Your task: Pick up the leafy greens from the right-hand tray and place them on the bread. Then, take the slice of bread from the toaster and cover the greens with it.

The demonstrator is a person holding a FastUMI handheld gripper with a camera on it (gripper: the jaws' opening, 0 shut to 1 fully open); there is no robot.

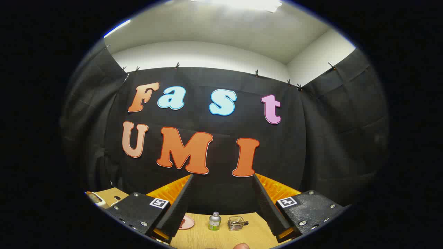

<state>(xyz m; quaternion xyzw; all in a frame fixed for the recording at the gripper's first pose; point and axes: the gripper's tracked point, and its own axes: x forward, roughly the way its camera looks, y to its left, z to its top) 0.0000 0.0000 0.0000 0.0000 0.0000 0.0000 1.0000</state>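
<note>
My gripper [222,178] is raised and points at the booth's back wall, open wide with nothing between its fingers. Below and between the fingers lies a strip of the wooden table [221,233]. On it stand a small metal bottle with a green label [214,221], a small wire basket-like holder [236,223] and a round pinkish plate [187,222], partly hidden by the left finger. I cannot make out the greens or the bread. A rounded pale object [94,197], perhaps the toaster, shows past the left finger's outer side.
The black cloth wall [214,193] rises just behind the table's far edge. At the near edge of the table a fingertip of a person [241,246] pokes in. More tabletop [112,195] lies to the left of the left finger.
</note>
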